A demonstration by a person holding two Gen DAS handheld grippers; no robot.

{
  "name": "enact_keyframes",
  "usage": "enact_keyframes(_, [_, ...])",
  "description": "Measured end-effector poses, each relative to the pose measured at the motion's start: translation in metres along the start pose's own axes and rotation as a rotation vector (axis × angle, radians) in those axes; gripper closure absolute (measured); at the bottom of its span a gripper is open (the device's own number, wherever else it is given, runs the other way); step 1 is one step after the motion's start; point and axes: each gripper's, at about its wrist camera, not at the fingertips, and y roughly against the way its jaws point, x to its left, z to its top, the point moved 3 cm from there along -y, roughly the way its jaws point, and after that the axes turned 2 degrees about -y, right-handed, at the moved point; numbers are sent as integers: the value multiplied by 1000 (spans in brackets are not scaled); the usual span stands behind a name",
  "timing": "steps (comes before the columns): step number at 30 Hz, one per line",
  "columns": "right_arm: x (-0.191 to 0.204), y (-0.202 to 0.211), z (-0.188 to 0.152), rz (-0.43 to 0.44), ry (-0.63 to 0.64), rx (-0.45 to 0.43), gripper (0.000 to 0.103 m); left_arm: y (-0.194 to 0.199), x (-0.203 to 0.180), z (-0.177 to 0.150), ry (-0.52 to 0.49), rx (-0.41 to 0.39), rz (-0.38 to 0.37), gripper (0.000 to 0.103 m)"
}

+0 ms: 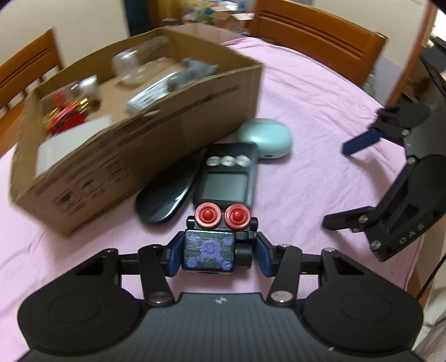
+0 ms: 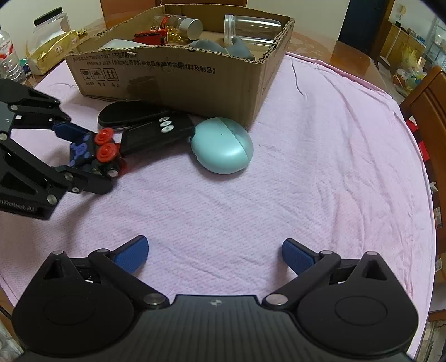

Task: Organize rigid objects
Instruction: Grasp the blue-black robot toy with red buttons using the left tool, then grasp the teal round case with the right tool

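The left gripper [image 1: 218, 254] is clamped on a small black block toy [image 1: 208, 252], its blue pads [image 1: 173, 257] pressing the toy's two sides. The toy carries purple markings on its top face and two red round knobs [image 1: 207, 214] at its far end, and it sits low over the pink cloth [image 1: 320, 117] that covers the table. Just beyond the knobs lies a black handheld device [image 1: 225, 175] with a small screen and three pale buttons; whether the toy touches it cannot be told. A flat black oval case [image 1: 164, 195] lies beside that device on its left, against the foot of a cardboard box [image 1: 139, 139], and a pale teal rounded case [image 1: 264, 137] rests at the device's far end, near the box's corner. The box holds a clear jar [image 2: 251, 29] on its side, a silver-capped bottle [image 2: 184, 25], something red [image 2: 150, 37] and a grey soft-looking item [image 2: 223, 47]. The right gripper [image 2: 214, 254] hangs over bare cloth with its blue pads [image 2: 132, 254] wide apart and nothing between them, well apart from the teal case. Wooden chairs [image 1: 320, 30] stand at the far edge of the table.
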Motion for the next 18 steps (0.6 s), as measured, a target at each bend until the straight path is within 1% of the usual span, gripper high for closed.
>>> enact_keyframes(2, [0,-1,-1,-2,-6,1,0,4,8,-6,61,14,39,52])
enact_keyframes(5, [0,-1,-1,-8,-18,1,0,11,24,-19,175,27,121,52])
enact_keyframes(7, [0,-1,-3,-8,-18,-13,0,15,33,-27,246,26,159,51])
enact_keyframes(8, [0,-1,-4,-8,-17,-21,0,17,38,-31,279,25,178,49])
enact_keyframes(9, [0,-1,-5,-9,-17,-23,0,18,42,-33,301,24,188,46])
enact_keyframes(10, [0,0,-5,-10,-19,-19,0,19,45,-36,320,23,193,39])
enact_keyframes(11, [0,0,-3,-11,-22,-10,0,19,47,-38,344,22,198,30])
enact_keyframes(13, [0,-2,2,-17,-35,13,0,19,49,-43,374,24,205,19])
enact_keyframes(15, [0,-1,7,-20,-45,9,0,17,50,-45,381,21,205,14])
enact_keyframes(16, [-1,0,11,-18,-49,-7,0,17,51,-46,378,19,205,9])
enact_keyframes(18, [-3,4,19,-14,-66,-41,0,15,51,-47,376,18,211,7])
